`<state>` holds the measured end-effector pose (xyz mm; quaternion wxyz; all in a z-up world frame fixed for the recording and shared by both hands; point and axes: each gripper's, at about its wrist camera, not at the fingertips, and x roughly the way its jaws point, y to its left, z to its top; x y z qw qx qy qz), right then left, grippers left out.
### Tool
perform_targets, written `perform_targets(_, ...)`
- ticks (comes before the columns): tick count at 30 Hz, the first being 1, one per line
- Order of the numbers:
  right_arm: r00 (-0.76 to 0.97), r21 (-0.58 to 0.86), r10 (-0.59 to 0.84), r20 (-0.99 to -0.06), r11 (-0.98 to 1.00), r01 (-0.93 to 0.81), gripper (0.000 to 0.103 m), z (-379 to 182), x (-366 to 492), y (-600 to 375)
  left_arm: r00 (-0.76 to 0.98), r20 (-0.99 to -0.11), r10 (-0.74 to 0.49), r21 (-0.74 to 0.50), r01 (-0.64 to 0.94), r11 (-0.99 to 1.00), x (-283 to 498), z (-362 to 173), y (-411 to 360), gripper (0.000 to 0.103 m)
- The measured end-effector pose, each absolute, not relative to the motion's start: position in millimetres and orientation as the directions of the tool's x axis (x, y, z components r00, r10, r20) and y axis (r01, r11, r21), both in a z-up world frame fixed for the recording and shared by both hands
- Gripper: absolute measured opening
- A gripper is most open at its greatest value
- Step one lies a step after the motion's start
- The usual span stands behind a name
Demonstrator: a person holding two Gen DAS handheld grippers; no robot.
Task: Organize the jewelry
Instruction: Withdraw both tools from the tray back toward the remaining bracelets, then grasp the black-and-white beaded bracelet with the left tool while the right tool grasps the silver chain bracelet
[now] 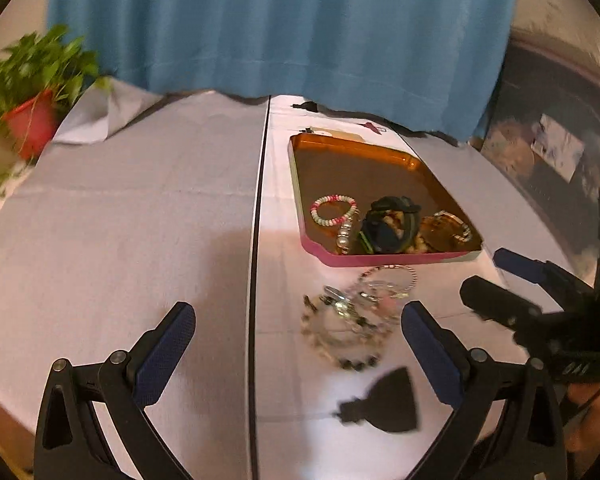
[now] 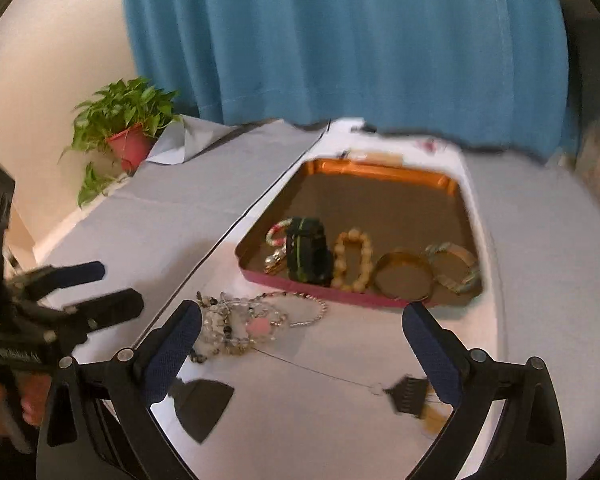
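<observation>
A tangle of clear and dark bead necklaces [image 1: 348, 320] [image 2: 240, 324] lies on the white cloth in front of a pink-rimmed copper tray [image 1: 380, 258] [image 2: 324, 292]. The tray holds a pink-white bead bracelet [image 1: 334, 210], a dark band [image 2: 308, 256], a tan bead bracelet [image 2: 352, 260] and two bangles [image 2: 404, 276]. My left gripper [image 1: 300, 344] [image 2: 112, 288] hangs open above and just short of the tangle. My right gripper [image 2: 302, 344] [image 1: 504, 284] is open too, to the right of the pile. Neither holds anything.
Two black fan-shaped pendants [image 2: 200, 404] [image 2: 406, 394] joined by a thin cord lie near the front. A dark seam [image 1: 256, 240] splits the table. A potted plant [image 2: 128, 128] stands at the far left. A blue curtain [image 1: 280, 20] hangs behind.
</observation>
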<state>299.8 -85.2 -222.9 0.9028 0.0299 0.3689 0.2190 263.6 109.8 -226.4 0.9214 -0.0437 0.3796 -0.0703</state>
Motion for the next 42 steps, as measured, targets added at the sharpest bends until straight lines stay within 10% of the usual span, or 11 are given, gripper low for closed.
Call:
perform_targets(3, 0.619, 0.282, 0.454, -0.641, 0.889, -0.36, 0.1, -243, 310, -87, 0.69, -0.708, -0.149, -0.082, 0.13, 0.988, 273, -246, 105, 0.087)
perform_targets(5, 0.579, 0.276, 0.464, -0.671, 0.88, -0.386, 0.095, -256, 319, -79, 0.643, -0.749, -0.158, -0.084, 0.144, 0.986, 283, -256, 104, 0.053)
perform_targets(10, 0.487, 0.233, 0.48, -0.729, 0.844, -0.483, 0.034, -273, 327, -51, 0.623, -0.748, -0.229, -0.159, 0.167, 0.973, 287, -260, 111, 0.044)
perform_targets(17, 0.478, 0.237, 0.473, -0.74, 0.849, -0.473, 0.016, -276, 331, -54, 0.589, -0.769, -0.247, -0.118, 0.249, 0.961, 294, -271, 95, 0.01)
perform_targets(31, 0.471, 0.26, 0.468, -0.747, 0.859, -0.441, 0.011, -272, 311, -82, 0.624, -0.731, -0.275, -0.23, 0.155, 0.961, 267, -261, 137, 0.006)
perform_targets(42, 0.474, 0.245, 0.451, -0.756, 0.867, -0.435, 0.015, -272, 302, -86, 0.622, -0.767, -0.156, -0.049, 0.185, 0.982, 269, -271, 114, 0.015)
